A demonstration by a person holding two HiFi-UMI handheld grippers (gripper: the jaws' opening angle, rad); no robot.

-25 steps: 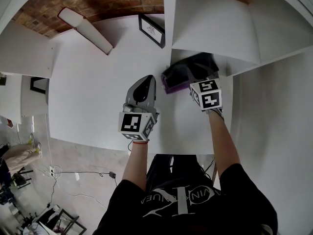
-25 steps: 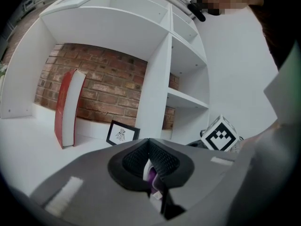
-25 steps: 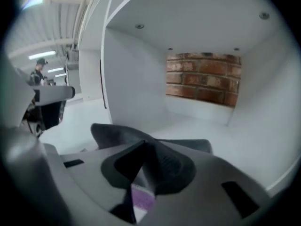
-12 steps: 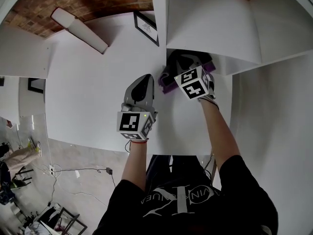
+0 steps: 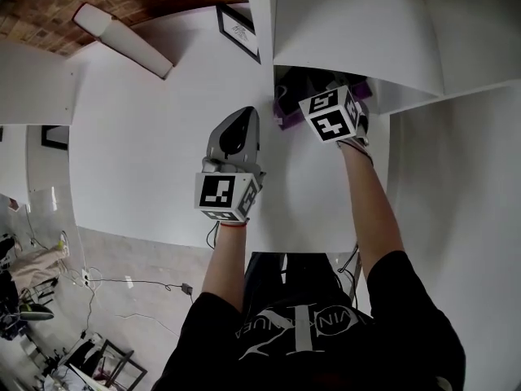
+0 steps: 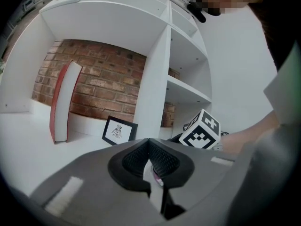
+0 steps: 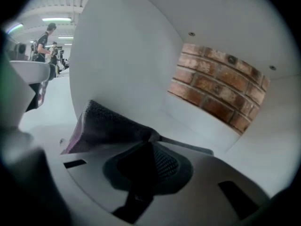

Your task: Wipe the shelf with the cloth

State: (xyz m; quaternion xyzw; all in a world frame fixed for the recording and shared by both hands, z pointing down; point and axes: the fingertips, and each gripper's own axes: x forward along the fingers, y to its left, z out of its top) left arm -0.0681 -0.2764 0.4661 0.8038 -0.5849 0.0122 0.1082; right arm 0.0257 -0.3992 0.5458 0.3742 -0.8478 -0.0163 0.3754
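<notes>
Where the white shelf (image 5: 138, 153) begins at the left, a flat red-and-white panel (image 5: 122, 41) leans against the brick back wall (image 6: 108, 79). No lettering can be made out on it. Further right, a black-framed picture (image 5: 238, 31) stands just beside the upright divider (image 5: 259, 23). Its white sheet carries a dark, brush-like mark, too small to read.

The left gripper (image 5: 241, 120) is held above the open board in front of that frame. Its ribbed pads are pressed together with nothing clamped. Its marker cube shows only black-and-white square patterns, no words.

Right of the divider, in the lower compartment, lies the cloth (image 5: 286, 114), dark grey on top with a purple edge, close to the divider's foot. The right gripper (image 5: 326, 104) reaches into that compartment, and its jaws are closed on a raised fold of the cloth, which rises to a peak at the pads. Its cube likewise bears square patterns only.

The person's black T-shirt (image 5: 301, 332) has pale print around a large crossing mark. The letters appear upside down, and I cannot read them with certainty.
</notes>
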